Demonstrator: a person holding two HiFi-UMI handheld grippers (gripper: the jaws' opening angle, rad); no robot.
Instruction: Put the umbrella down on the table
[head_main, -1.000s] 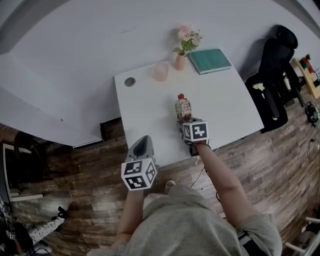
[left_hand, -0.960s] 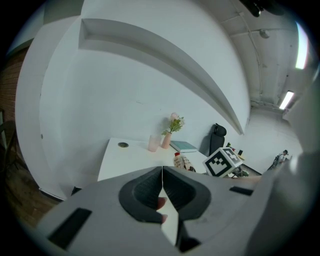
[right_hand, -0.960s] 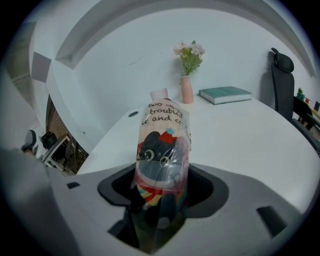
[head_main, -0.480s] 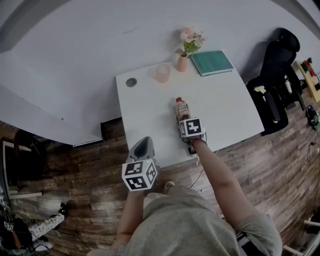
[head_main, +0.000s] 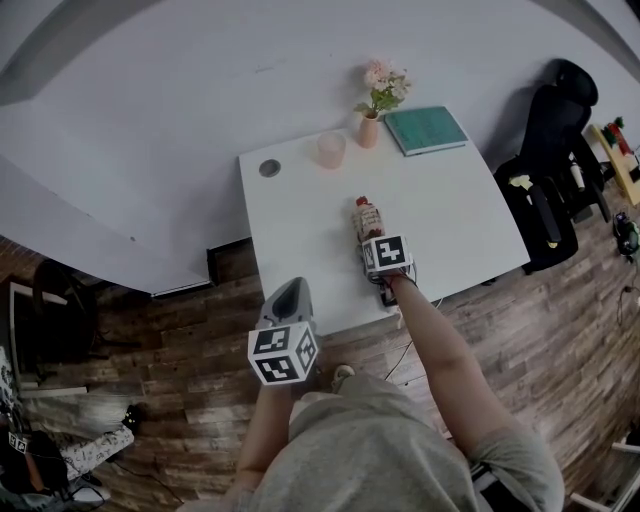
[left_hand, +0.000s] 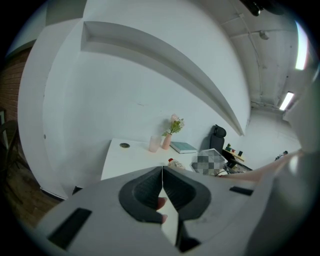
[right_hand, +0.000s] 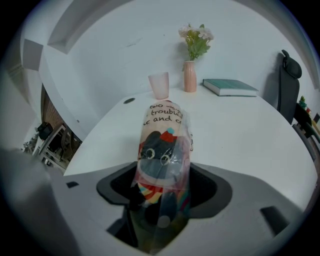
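White table (head_main: 460, 220): pink cup (head_main: 331, 150), vase with flowers (head_main: 369, 130), green book (head_main: 426, 130) along far edge; umbrella (head_main: 367, 218) mid-table.

Folded cartoon-print umbrella (right_hand: 162, 145): cream top with dark lettering, black big-eyed figure in red hat, rainbow stripes below, clear glossy sleeve. Flat white surface (head_main: 450, 215). Pale pink cup (head_main: 331, 150). Pink vase (head_main: 369, 130), pink blooms, green leaves. Teal book (head_main: 426, 130). Black office chair (head_main: 550, 140). Brown wood-plank floor (head_main: 170, 340). Left tool (left_hand: 162, 172) grey, black pads, cube with black-and-white squares.
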